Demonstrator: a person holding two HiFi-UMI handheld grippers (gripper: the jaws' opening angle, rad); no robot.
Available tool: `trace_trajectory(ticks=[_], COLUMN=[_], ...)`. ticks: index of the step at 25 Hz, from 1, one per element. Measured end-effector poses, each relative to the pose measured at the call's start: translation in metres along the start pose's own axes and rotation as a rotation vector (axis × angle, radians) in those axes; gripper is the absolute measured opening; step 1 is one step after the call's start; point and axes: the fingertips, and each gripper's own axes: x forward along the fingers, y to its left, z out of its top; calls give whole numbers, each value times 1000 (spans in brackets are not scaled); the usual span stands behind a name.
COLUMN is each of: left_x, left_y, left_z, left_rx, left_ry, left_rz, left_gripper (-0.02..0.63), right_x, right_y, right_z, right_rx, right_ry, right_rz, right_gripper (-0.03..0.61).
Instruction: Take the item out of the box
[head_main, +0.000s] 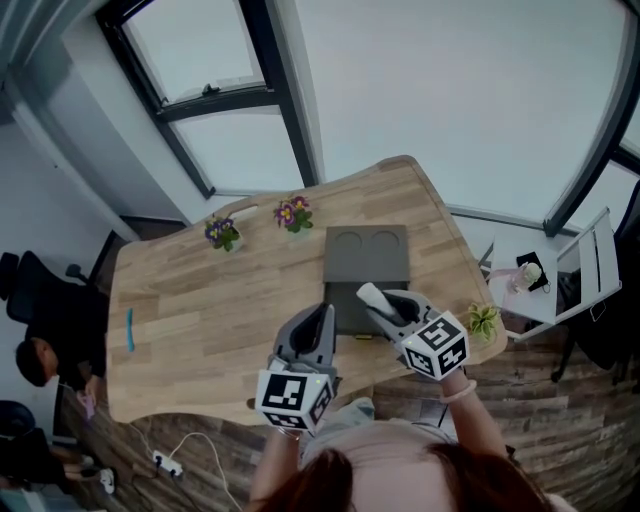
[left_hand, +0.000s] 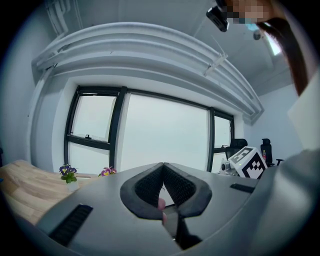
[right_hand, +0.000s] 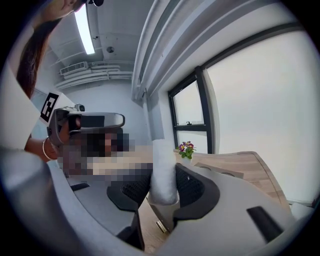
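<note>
Above the pale wooden tabletop (head_main: 200, 300), the right claw (head_main: 388, 303), clamped on the white cylindrical item (right_hand: 162, 167), should lift it steadily clear of the open dark grey box (head_main: 366, 262), while the left claw (head_main: 322, 315), jaws together and empty, holds aside.

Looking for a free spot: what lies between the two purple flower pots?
Only bare wooden table lies between the left flower pot and the right flower pot; the head view shows it.

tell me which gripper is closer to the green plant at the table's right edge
Right. The right gripper, holding a white roll, is just left of the green plant; the left gripper is farther left still.
</note>
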Motion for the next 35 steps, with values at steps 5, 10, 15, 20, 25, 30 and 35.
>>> trace_trajectory(ticks=[5, 10, 15, 20, 25, 30, 35], left_x=[-10, -17, -23, -31, -42, -47, -54], left_y=[-14, -29, -41, -54, -64, -73, -81], left_z=[2, 5, 10, 15, 19, 17, 18], left_rx=[10, 9, 16, 27, 34, 32, 36], left_ry=[-8, -18, -28, -41, -48, -44, -43], left_rz=[5, 4, 0, -1, 0, 0, 2], left_gripper=[2, 2, 2, 2, 2, 2, 2], right_x=[-21, -44, -64, -84, -101, -114, -129], right_y=[6, 9, 11, 16, 22, 28, 34], right_z=[10, 21, 30, 36, 40, 43, 53], right_rx=[0, 5, 8, 14, 22, 14, -2], right_ry=[-47, -98, -138, -177, -206, -225, -258], right_rz=[-2, -11, -24, -30, -38, -38, -39], right_gripper=[133, 133, 133, 133, 133, 133, 133])
